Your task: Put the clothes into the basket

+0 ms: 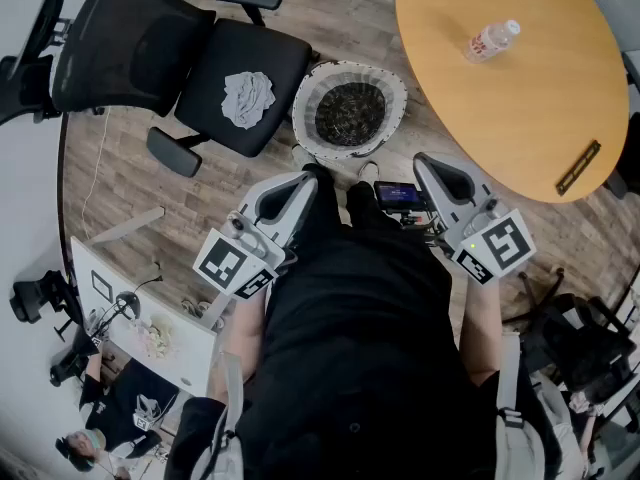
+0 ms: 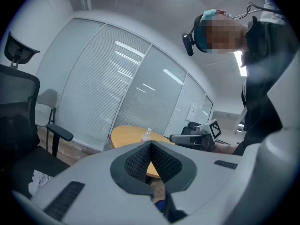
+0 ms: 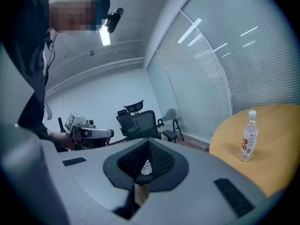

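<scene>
A crumpled grey cloth (image 1: 248, 98) lies on the seat of a black office chair (image 1: 215, 63). To its right a white-rimmed basket (image 1: 304, 108) with a dark inside stands on the wood floor. My left gripper (image 1: 308, 175) is held just short of the basket, jaws together and empty. My right gripper (image 1: 422, 158) is level with it to the right, also closed on nothing. In the left gripper view the shut left gripper (image 2: 151, 144) points past the cloth (image 2: 40, 179). In the right gripper view the cloth (image 3: 146, 167) shows behind the right gripper (image 3: 149, 142).
A round wooden table (image 1: 520, 98) with a water bottle (image 1: 492, 40) stands at the right, near the basket. A small black device (image 1: 398, 194) lies on the floor between the grippers. A cluttered desk (image 1: 150, 338) is at the lower left, bags (image 1: 580, 348) at the lower right.
</scene>
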### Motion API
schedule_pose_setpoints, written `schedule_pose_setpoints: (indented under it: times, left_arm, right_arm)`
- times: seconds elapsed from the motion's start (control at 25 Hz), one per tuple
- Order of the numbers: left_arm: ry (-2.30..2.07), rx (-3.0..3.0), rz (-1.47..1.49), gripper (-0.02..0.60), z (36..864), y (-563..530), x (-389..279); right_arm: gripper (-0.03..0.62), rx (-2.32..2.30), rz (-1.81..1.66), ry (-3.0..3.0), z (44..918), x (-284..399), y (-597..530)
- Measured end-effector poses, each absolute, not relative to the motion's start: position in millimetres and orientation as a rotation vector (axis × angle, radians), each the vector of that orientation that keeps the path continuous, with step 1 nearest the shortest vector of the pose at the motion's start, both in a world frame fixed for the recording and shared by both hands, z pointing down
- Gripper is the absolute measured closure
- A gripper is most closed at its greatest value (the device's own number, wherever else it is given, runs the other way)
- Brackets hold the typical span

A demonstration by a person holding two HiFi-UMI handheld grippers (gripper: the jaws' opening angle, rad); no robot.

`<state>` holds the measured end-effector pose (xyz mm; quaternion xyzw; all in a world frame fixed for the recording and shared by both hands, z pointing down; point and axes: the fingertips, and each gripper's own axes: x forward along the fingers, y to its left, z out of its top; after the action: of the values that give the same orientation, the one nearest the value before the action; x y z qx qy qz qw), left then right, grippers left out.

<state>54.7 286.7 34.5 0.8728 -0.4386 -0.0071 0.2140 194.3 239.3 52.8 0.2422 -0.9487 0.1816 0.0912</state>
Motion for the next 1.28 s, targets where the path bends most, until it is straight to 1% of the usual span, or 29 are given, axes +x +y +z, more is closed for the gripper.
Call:
schedule_pose_setpoints:
  times: [0.92, 1.28]
  left_arm:
    - [-1.276, 2.366, 0.031, 0.571, 49.3, 301.3, 46.4]
    - [-1.232, 2.348, 0.048, 0.571, 65.0, 294.0, 38.8]
  right_arm:
    - [0.579, 0.644, 0.567, -2.833, 60.5, 184.6, 254.6]
    - [0.579, 0.668, 0.567, -2.811, 59.7, 175.9, 249.0]
